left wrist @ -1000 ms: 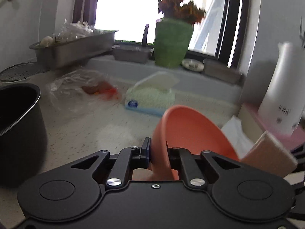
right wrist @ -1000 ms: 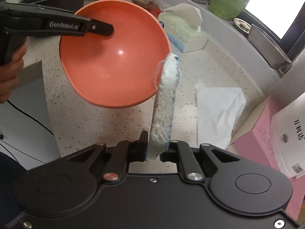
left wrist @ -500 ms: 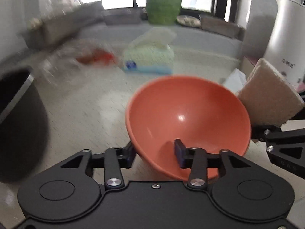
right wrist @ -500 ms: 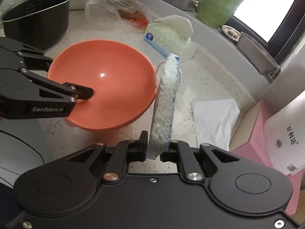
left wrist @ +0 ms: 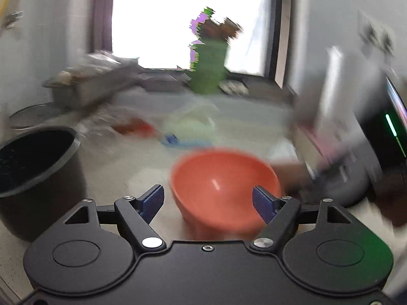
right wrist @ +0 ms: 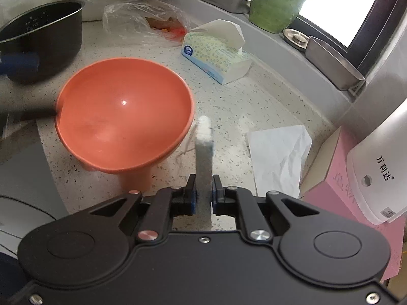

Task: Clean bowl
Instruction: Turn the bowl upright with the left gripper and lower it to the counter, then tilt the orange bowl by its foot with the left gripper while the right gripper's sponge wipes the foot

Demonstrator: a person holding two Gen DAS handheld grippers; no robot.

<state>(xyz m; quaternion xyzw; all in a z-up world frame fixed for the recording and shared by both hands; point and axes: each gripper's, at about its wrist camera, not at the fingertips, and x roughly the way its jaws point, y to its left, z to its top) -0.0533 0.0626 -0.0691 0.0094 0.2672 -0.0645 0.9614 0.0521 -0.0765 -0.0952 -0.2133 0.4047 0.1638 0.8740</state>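
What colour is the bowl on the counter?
The bowl is orange-red, plain, no pattern; clearest in the right wrist view.

We are spreading the jaws of our black two-finger left gripper (left wrist: 208, 199); its blue-padded fingertips (left wrist: 152, 200) are standing wide apart and pressing on nothing, with only open space close between them. The left wrist view is smearing with blur. We are keeping our black two-finger right gripper (right wrist: 203, 195) angled downward, its jaws pinched narrow. Its blue pads (right wrist: 192, 200) are clamping a thin white-and-blue scrubbing sponge (right wrist: 204, 157), which is standing upright and edge-on, rising straight up out of the grip.
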